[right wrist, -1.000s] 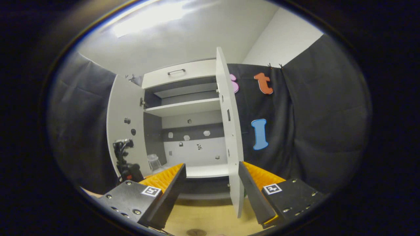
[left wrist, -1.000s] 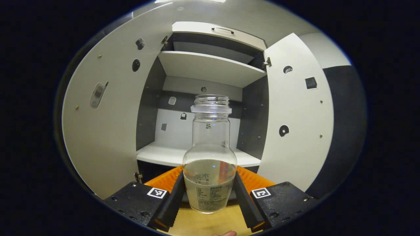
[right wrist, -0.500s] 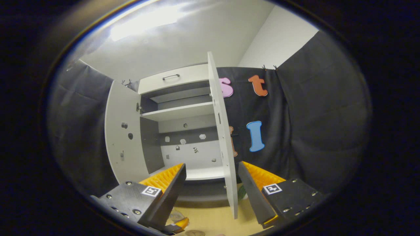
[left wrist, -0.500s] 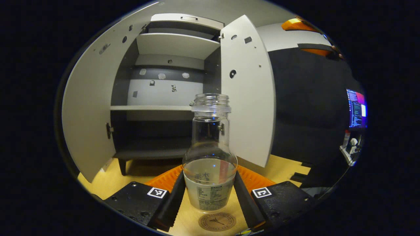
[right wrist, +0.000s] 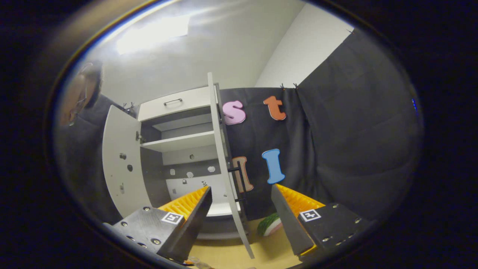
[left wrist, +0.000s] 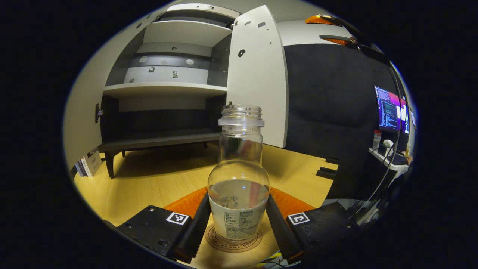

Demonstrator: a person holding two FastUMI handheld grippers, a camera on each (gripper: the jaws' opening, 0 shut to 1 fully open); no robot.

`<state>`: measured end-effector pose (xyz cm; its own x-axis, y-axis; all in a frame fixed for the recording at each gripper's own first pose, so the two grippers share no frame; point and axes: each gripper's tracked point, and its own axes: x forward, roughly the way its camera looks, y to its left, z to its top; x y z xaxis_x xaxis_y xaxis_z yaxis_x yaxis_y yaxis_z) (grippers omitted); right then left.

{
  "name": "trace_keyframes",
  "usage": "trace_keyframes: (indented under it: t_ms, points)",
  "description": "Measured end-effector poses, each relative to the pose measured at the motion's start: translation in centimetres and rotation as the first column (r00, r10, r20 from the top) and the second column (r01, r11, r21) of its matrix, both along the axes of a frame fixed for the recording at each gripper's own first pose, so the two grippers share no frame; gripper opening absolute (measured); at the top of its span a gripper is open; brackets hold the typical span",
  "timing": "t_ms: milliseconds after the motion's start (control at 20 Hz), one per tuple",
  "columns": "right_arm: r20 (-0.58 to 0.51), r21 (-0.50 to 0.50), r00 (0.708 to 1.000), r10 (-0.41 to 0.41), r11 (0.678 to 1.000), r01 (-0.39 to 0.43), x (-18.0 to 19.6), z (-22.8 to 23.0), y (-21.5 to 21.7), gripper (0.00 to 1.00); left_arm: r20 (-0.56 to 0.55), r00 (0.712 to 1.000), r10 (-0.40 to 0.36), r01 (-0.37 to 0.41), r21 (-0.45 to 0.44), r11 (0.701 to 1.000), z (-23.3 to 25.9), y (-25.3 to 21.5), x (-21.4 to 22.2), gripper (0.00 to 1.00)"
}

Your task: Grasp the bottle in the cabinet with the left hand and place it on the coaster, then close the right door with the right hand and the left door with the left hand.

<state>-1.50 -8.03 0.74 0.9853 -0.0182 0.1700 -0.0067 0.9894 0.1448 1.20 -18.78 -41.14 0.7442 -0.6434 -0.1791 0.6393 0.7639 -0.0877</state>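
Left gripper view: the clear glass bottle (left wrist: 239,175) is clamped between both fingers of the left hand-held gripper (left wrist: 238,224), upright over the round coaster (left wrist: 233,239) on the wooden counter (left wrist: 157,186).
Cabinet (left wrist: 168,89): seen behind, both doors open.
Right gripper view: the right hand-held gripper (right wrist: 242,216) is spread wide and empty, with the right door (right wrist: 226,168) edge-on between its fingers.
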Motion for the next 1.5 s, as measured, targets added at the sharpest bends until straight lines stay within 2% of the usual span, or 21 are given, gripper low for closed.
trace_keyframes:
  t_ms: [200, 250, 300, 400, 550, 600, 650, 1000, 1050, 1100, 1150, 1200, 1300, 1350, 1400, 1450, 1500]
  points:
    - [-0.025, -0.017, 0.998, -0.059, 0.998, 0.058, -0.7, -2.0, -3.7, 0.97, 0.036, 0.999, -0.019, 0.019, 0.001, 1.0, 1.0, -0.2, -0.1, 0.85]
    - [-0.04, -0.012, 0.997, -0.073, 0.997, 0.073, -1.2, -2.6, -4.6, 0.93, 0.026, 0.999, -0.029, 0.029, 0.016, 0.999, 0.9, -0.2, -0.3, 0.86]
    - [-0.054, -0.005, 0.996, -0.076, 0.997, 0.075, -1.8, -3.1, -5.2, 0.98, 0.032, 0.999, -0.03, 0.028, 0.039, 0.999, 1.3, 0.0, -0.5, 0.86]
    - [-0.062, -0.005, 0.994, -0.088, 0.996, 0.088, -2.9, -3.7, -6.7, 0.97, 0.06, 0.997, -0.037, 0.033, 0.06, 0.998, 3.1, 0.1, -0.8, 0.86]
    - [-0.053, -0.004, 0.996, -0.073, 0.997, 0.073, -3.4, -3.8, -8.8, 0.97, 0.074, 0.996, -0.048, 0.043, 0.068, 0.997, 5.9, -0.1, -2.0, 0.86]
    - [-0.047, -0.015, 0.997, -0.056, 0.998, 0.056, -2.9, -3.6, -9.2, 0.93, 0.075, 0.996, -0.042, 0.036, 0.077, 0.996, 6.5, 0.0, -2.4, 0.87]
    - [-0.037, -0.031, 0.998, -0.059, 0.998, 0.058, -2.2, -3.1, -10.2, 0.97, 0.077, 0.996, -0.033, 0.027, 0.08, 0.996, 7.5, 0.2, -2.8, 0.87]
    - [-0.042, -0.068, 0.996, -0.073, 0.995, 0.07, 3.7, -2.4, -14.2, 0.97, 0.151, 0.984, 0.09, -0.103, 0.076, 0.992, 16.9, 2.8, -3.7, 0.9]
    - [-0.058, -0.076, 0.996, -0.071, 0.995, 0.066, 4.5, -2.7, -14.4, 0.97, 0.165, 0.981, 0.1, -0.114, 0.076, 0.991, 18.5, 3.4, -3.8, 0.9]
    - [-0.08, -0.087, 0.994, -0.077, 0.994, 0.07, 5.4, -3.1, -14.5, 0.93, 0.179, 0.977, 0.115, -0.127, 0.056, 0.99, 20.2, 3.8, -3.6, 0.98]
    - [-0.107, -0.099, 0.99, -0.088, 0.992, 0.077, 6.3, -3.7, -14.8, 0.93, 0.181, 0.975, 0.126, -0.138, 0.051, 0.989, 21.6, 4.2, -3.3, 0.99]
    - [-0.13, -0.112, 0.986, -0.106, 0.99, 0.091, 7.3, -4.0, -15.0, 0.97, 0.187, 0.973, 0.134, -0.146, 0.053, 0.988, 22.7, 4.8, -3.3, 0.98]
    - [-0.162, -0.127, 0.978, -0.13, 0.986, 0.11, 9.1, -4.2, -14.9, 0.97, 0.222, 0.961, 0.163, -0.175, 0.035, 0.984, 25.8, 6.4, -2.7, 0.98]
    - [-0.176, -0.135, 0.974, -0.143, 0.984, 0.12, 10.1, -4.2, -14.5, 0.97, 0.23, 0.958, 0.173, -0.181, 0.014, 0.983, 27.2, 7.1, -2.6, 0.98]
    - [-0.195, -0.146, 0.968, -0.156, 0.981, 0.129, 11.2, -4.4, -14.2, 0.93, 0.23, 0.954, 0.193, -0.197, -0.006, 0.98, 28.3, 8.1, -2.4, 1.0]
    - [-0.222, -0.157, 0.96, -0.171, 0.978, 0.138, 12.5, -4.9, -13.9, 0.97, 0.22, 0.95, 0.222, -0.22, -0.03, 0.975, 29.4, 9.3, -2.2, 0.98]
    - [-0.243, -0.164, 0.953, -0.179, 0.976, 0.142, 13.7, -5.1, -13.4, 0.97, 0.207, 0.949, 0.239, -0.234, -0.049, 0.971, 30.2, 10.5, -2.1, 0.98]
